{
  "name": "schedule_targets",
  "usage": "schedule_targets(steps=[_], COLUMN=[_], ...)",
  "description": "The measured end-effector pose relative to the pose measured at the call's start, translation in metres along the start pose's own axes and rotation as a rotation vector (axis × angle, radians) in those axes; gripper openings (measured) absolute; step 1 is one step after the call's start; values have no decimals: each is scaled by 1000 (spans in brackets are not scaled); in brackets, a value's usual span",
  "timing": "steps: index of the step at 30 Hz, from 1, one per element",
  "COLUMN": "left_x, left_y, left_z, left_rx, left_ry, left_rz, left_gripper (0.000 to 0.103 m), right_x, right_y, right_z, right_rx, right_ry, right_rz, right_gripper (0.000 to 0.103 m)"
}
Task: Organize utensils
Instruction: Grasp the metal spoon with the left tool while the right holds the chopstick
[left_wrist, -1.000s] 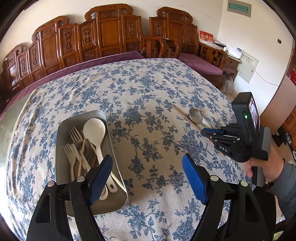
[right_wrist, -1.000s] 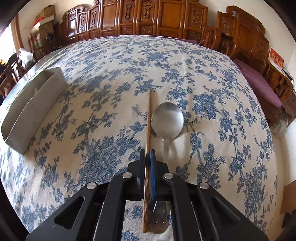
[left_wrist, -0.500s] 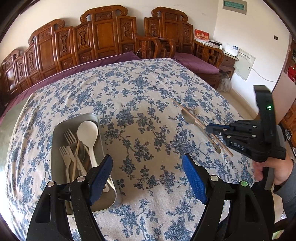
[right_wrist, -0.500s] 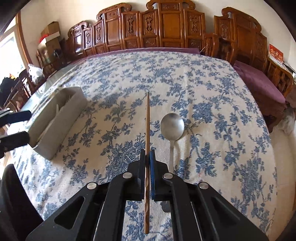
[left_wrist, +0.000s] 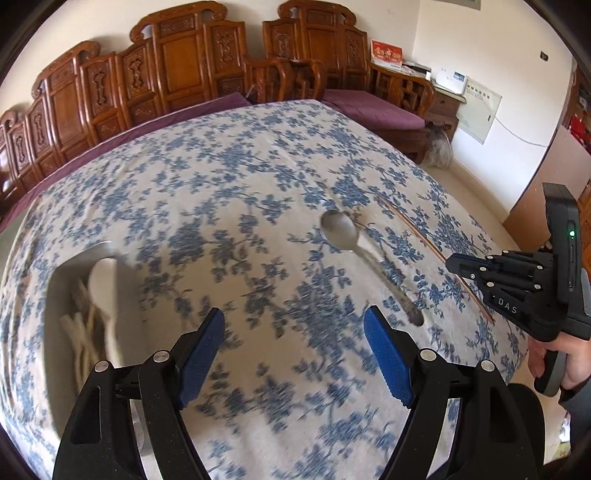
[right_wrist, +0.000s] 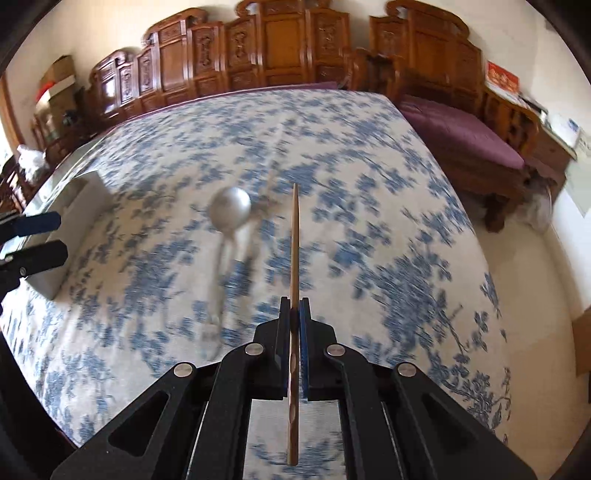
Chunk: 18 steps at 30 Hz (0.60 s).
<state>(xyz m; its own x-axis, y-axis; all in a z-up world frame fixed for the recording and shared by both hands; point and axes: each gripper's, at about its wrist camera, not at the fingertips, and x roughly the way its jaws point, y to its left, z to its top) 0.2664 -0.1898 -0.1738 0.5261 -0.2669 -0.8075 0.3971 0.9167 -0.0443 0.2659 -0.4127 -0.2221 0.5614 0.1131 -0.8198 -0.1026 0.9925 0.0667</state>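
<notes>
Closest in the right wrist view, the right gripper (right_wrist: 294, 314) has its jaws pressed together on a thin brown wooden chopstick (right_wrist: 294, 236), pinched part-way along so the tapered tip runs forward above the cloth and the carved end trails back between the arms. Gripping it there likely keeps the stick level for carrying. The left gripper (left_wrist: 295, 347) hangs with its blue pads (left_wrist: 386, 354) spread wide and nothing between them, probably free to take the next piece.

Farther out, a silver metal spoon (left_wrist: 341, 230) lies flat on the blue-flowered white tablecloth (left_wrist: 221, 177), well apart from the shallow grey metal tray (left_wrist: 59, 273) at the left. Only the left wrist view looks down into that tray, showing a white plastic spoon (left_wrist: 103, 273) and pale cutlery that seems to be forks, though blur makes this uncertain. The right wrist view gives merely the tray's outer wall, but shows the clamp on the chopstick clearly.
</notes>
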Motion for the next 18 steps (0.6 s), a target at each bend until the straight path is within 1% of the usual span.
schedule_targets(steps=[4,10,11,12,13,14,16,18], left_x=[25,62,70,74,79,84,93,98], left_y=[-18,-42,-47,-50,-52,-55,-59,-62], left_z=[11,25,26,27,27,28,29,31], left_rx=[17,17,12,11,12,12,10,11], left_ry=[22,48,51,56,62,68,76,81], left_rz=[-7,-19,-25,-23,-20,-22,-23,-27], left_gripper=[74,74,72,65,61,59,50,45], right_x=[3,4,4,5,5,5,5,6], right_y=[-18,-27,-28,-29,-29,-29,-31,-31], right_z=[-4,-7,-7,-7,-7,-7,-7,-7], right_rx=[48,69,69,73,76,79,87,94], right_ry=[6,7,7,7,7,7,7,8], right_rz=[-8,-17,-16,-14,-11,-11,-3,1], right_gripper=[6,6,6,6,6,6,6,6])
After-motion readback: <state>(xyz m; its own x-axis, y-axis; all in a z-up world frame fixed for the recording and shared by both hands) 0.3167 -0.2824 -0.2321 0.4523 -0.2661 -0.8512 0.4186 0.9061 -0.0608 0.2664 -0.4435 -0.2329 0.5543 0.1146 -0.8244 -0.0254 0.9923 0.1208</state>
